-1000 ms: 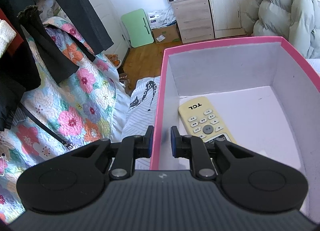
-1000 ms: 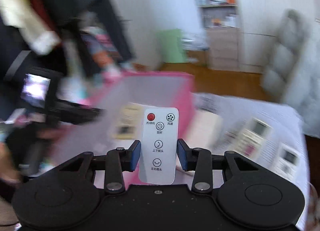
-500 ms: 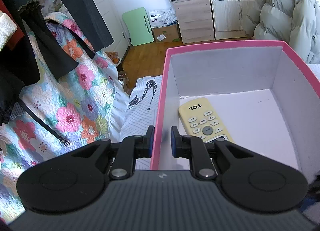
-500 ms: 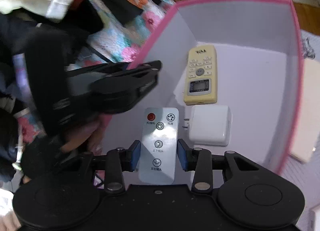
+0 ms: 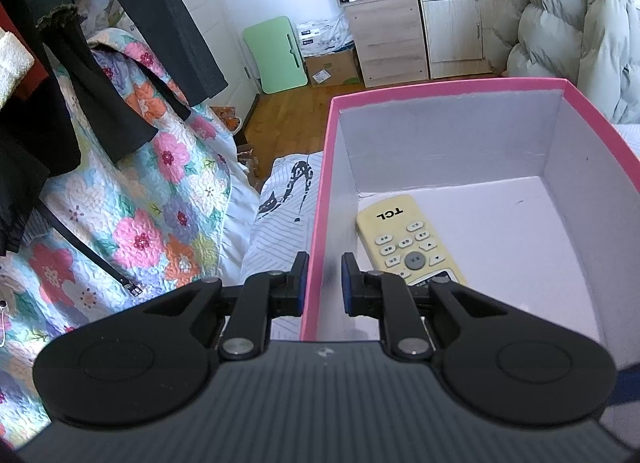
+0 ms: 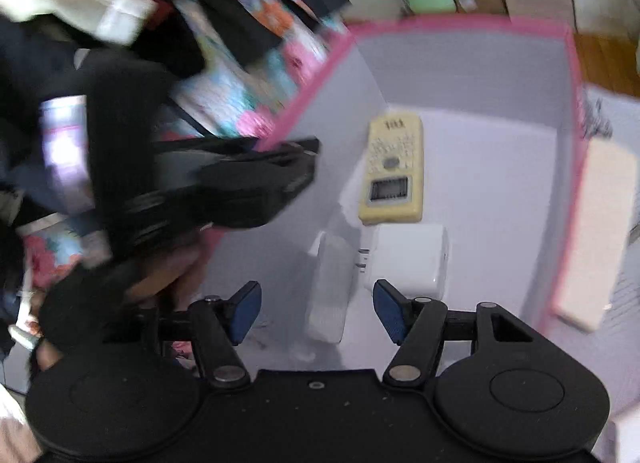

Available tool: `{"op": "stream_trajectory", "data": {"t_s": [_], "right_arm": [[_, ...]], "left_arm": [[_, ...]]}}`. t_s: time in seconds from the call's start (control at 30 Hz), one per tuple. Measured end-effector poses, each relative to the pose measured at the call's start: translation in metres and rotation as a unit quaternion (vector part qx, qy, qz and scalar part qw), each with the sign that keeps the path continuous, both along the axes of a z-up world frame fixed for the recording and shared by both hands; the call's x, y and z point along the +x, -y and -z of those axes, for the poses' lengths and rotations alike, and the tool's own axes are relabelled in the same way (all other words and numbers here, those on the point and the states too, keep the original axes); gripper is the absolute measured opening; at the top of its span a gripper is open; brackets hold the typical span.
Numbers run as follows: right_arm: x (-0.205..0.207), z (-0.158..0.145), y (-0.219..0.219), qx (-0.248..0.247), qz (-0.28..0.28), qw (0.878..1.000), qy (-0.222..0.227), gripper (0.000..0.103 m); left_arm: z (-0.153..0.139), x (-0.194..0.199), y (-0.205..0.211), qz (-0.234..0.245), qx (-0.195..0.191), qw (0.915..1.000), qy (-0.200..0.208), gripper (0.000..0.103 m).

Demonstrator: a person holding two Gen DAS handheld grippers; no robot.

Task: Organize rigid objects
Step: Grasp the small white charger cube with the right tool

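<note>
Pink box (image 5: 448,89) sits on the bed, left gripper (image 5: 323,279) clamped on its left wall, jaws nearly closed with the cardboard pinched between the blue pads, holding it steady

Right gripper (image 6: 316,309) hovers over the box's near left corner. Jaws are opening, pads clear of the small white remote (image 6: 330,287), which lies blurred in the gap below them, tilted against the left wall as far as I can tell. Reads as a release; can't tell if it's settled on the floor

Progress, judged from what lies where:
- yellow TCL remote (image 6: 394,167) flat on the box floor by the left wall
- white charger block (image 6: 406,259) just in front of it, touching or nearly so
- white remote going in as third item
- pale flat item (image 6: 600,231) outside, against the right wall, not yet packed; looks like at least one more to go, can't say how many

View differences:
- right wrist view shows the charger, white remote, outside item, the left gripper's body and the hand holding it; motion blur is heavy
- left wrist view is sharp but sees only the upper part of the TCL remote inside the box; its own body hides the near end. It adds the floral quilt (image 5: 160,199) beside the box, hanging dark clothes and the cabinet
</note>
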State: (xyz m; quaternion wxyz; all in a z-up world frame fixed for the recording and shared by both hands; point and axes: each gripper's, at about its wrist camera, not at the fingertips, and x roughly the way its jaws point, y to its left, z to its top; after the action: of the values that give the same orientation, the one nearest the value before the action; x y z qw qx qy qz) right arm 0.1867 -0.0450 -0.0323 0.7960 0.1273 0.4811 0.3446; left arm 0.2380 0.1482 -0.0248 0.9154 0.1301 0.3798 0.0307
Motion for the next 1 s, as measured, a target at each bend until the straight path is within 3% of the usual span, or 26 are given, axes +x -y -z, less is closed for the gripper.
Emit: {"op": "stream_trajectory", "data": {"t_s": [0.2, 0.37, 0.5, 0.63, 1.0], "right_arm": [[-0.048, -0.035, 0.055, -0.01, 0.04, 0.997, 0.069, 0.067], [-0.077, -0.038, 0.117, -0.02, 0.108, 0.988, 0.111, 0.067], [-0.093, -0.014, 0.15, -0.064, 0.117, 0.984, 0.115, 0.068], [-0.094, 0.024, 0.169, -0.104, 0.151, 0.98, 0.076, 0.068], [-0.08, 0.067, 0.16, -0.193, 0.151, 0.964, 0.105, 0.068]], "left_arm": [[0.0, -0.001, 0.001, -0.001, 0.009, 1.0, 0.001, 0.014], [0.0, -0.002, 0.003, 0.0, 0.005, 1.0, 0.002, 0.014], [0.001, -0.002, 0.005, 0.002, 0.009, 1.0, 0.001, 0.014], [0.002, -0.002, 0.008, 0.001, 0.017, 0.9999, 0.001, 0.014], [0.002, -0.006, 0.011, -0.005, 0.023, 0.9997, 0.011, 0.014]]}}
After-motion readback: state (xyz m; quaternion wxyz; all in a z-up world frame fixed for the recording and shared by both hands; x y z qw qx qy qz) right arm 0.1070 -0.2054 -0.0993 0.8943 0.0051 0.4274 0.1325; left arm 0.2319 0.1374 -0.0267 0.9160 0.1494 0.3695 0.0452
